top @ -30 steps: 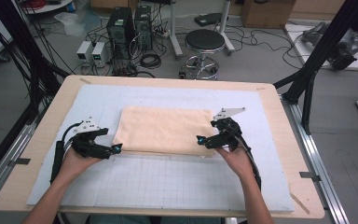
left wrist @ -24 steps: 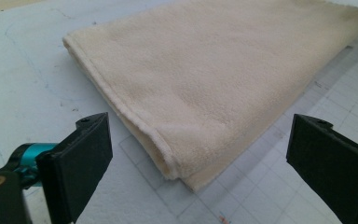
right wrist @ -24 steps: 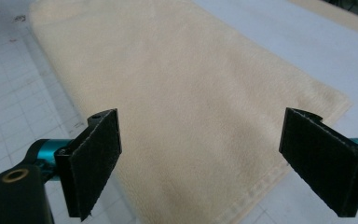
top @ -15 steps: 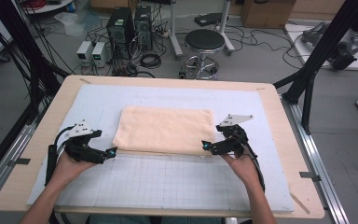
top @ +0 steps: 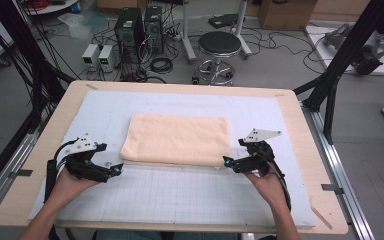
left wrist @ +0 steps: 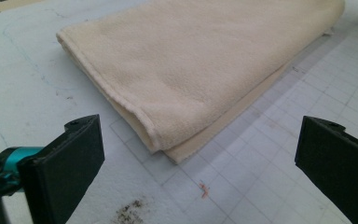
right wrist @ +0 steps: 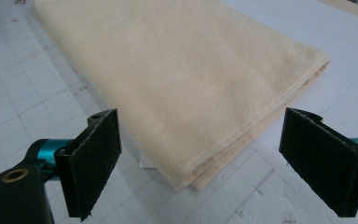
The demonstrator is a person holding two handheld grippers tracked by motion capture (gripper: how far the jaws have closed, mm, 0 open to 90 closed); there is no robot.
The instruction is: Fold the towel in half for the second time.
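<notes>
Nearest the camera in the high view, the person's forearms come in from the bottom edge, cut off by the frame. The left claw [top: 114,169] sits just off the near left corner of the folded towel [top: 177,139], its jaws wide apart and gripping nothing; they have just been opening, and nothing lies between them. The right claw [top: 228,163] sits at the towel's near right corner, jaws also spread wide and empty.

The left gripper view shows the towel's [left wrist: 200,65] rounded fold corner a little ahead of the two black pads, clear of both, with stacked layers along its edge, a small reddish mark and a dark smudge on the grid mat [left wrist: 242,186]. The right gripper view shows the other near corner of the towel [right wrist: 177,79], its layered edges slightly parted and a sliver of something white tucked beneath, too small to identify.

The cream towel lies flat in the middle of the pale grid mat [top: 180,190] on the wooden tabletop [top: 300,125]. Beyond the tabletop, the high view alone takes in a round stool [top: 219,45], computer towers [top: 140,27] and tangled cables on the floor.
</notes>
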